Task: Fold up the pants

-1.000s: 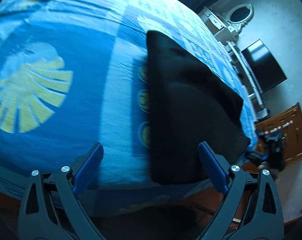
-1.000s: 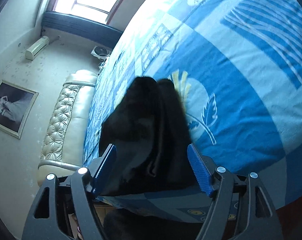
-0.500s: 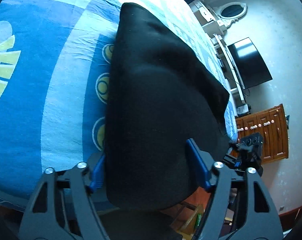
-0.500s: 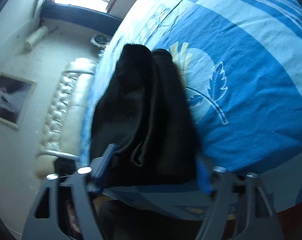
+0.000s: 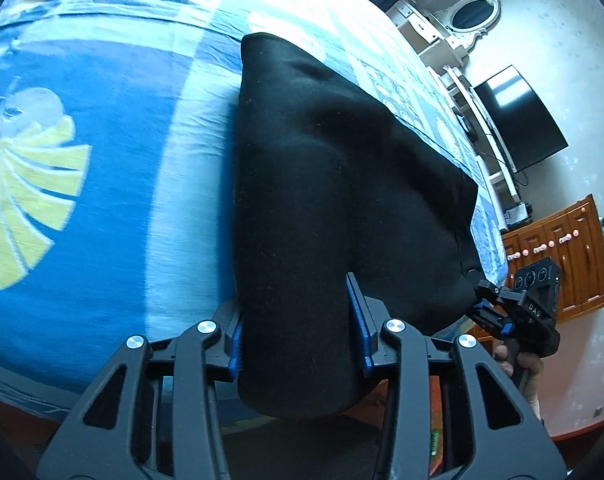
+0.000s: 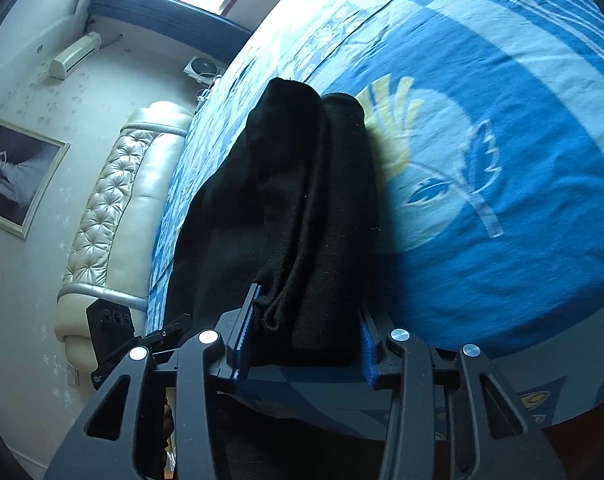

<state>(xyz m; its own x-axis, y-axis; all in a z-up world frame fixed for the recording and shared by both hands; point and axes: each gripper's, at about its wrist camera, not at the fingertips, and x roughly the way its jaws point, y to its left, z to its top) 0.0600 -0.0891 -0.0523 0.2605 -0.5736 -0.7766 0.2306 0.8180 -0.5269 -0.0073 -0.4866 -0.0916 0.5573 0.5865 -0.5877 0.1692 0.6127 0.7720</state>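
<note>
Black pants (image 5: 325, 184) lie on the blue bedspread (image 5: 114, 132) along the bed's near edge, their near end hanging over that edge toward both grippers. From each wrist view the cloth runs straight ahead and away from the jaws.

The left gripper (image 5: 298, 340) has one hanging corner between its blue pads, the right gripper (image 6: 302, 344) the other, where a hem loop shows. Both sets of jaws are about a third open and closing, with the pads already against the bunched cloth on each side. Each hand is equally near its own corner, so the coming lift-and-carry toward the far end looks like a two-handed move.

Nothing lies on the bedspread in the fold's path. A padded headboard (image 6: 114, 208) stands at the left side of the right view, and a television (image 5: 517, 120) and wooden cabinet (image 5: 561, 256) stand beyond the bed's right edge, well apart.
</note>
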